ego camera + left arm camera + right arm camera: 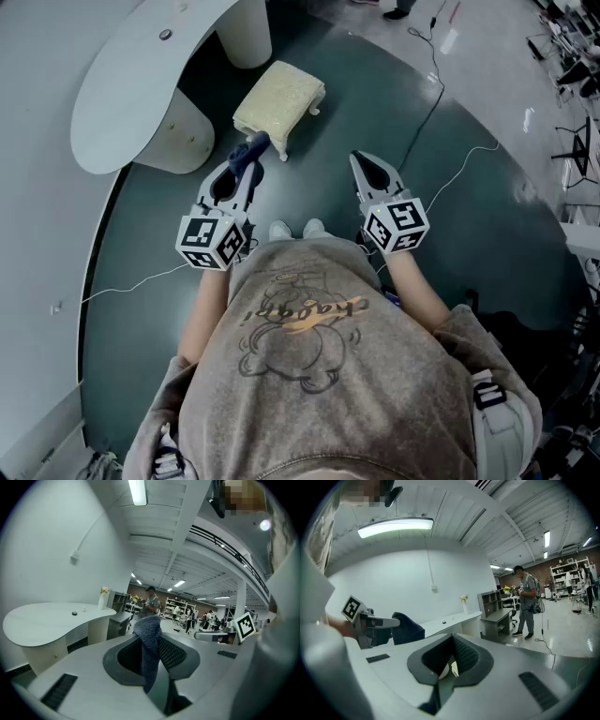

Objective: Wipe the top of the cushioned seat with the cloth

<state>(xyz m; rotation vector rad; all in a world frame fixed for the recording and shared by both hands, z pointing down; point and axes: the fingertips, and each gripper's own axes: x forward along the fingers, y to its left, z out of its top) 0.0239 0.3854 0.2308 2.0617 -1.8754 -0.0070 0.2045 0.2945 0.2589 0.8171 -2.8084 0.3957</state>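
Observation:
The cushioned seat (279,97) is a low cream stool on the dark green floor, ahead of me and slightly left. My left gripper (248,156) is held just short of the stool's near corner, shut on a dark blue cloth (253,147). In the left gripper view the cloth (149,641) is pinched between the jaws, bunching above them and hanging below. My right gripper (362,159) hovers to the right of the stool, shut with nothing in it; its jaws (452,638) meet at the tips. The right gripper view also shows the left gripper (377,623) with the cloth (410,629).
A white curved desk (141,84) stands close behind and left of the stool, against the white wall. Cables (439,98) trail across the floor on the right. My shoes (296,228) are between the grippers. A person (528,603) stands far off in the hall.

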